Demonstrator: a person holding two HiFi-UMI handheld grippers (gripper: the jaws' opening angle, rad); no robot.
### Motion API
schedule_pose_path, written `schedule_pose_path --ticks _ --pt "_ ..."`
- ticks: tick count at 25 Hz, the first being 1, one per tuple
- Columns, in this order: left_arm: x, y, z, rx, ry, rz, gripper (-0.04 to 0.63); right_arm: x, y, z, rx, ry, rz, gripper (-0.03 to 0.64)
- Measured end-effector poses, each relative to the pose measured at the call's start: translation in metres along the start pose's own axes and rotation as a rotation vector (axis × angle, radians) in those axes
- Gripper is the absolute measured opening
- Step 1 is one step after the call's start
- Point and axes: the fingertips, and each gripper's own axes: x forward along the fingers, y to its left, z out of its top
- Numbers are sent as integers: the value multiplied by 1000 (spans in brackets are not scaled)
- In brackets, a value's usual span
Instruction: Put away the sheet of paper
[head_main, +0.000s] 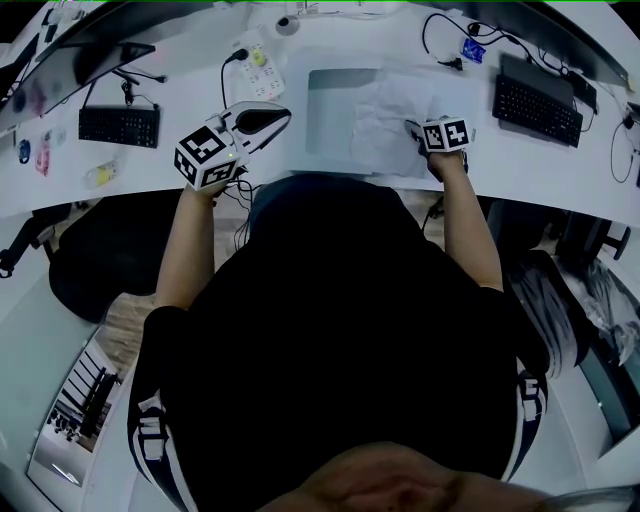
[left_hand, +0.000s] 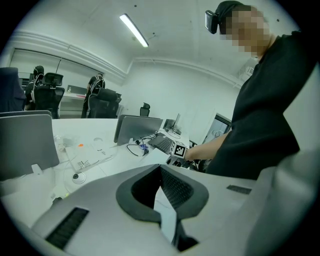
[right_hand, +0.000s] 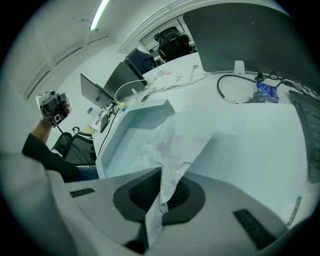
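A crumpled white sheet of paper (head_main: 390, 115) lies half over the right edge of a shallow white tray (head_main: 325, 80) on the desk in the head view. My right gripper (head_main: 415, 128) is shut on the sheet's near right corner. In the right gripper view the paper (right_hand: 172, 145) runs up from between the pads of the right gripper (right_hand: 164, 175) toward the tray (right_hand: 112, 145). My left gripper (head_main: 283, 116) hangs in the air left of the tray. Its jaws meet at the tips and hold nothing, as the left gripper view shows for the left gripper (left_hand: 160, 172).
A black keyboard (head_main: 118, 125) lies at the far left and another keyboard (head_main: 536, 110) at the right. A power strip (head_main: 262, 65) sits behind the left gripper. Cables (head_main: 445, 40) trail behind the tray. A dark chair (head_main: 100, 250) stands below the desk edge.
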Motion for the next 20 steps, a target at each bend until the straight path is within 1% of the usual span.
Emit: schedule_pose_path --ticks 9,20 --pt "0 0 -3 -12 2 7 21 10 -7 -2 34 9 11 15" --pt "-9 3 -5 -20 0 23 21 27 4 12 40 7 33 15"
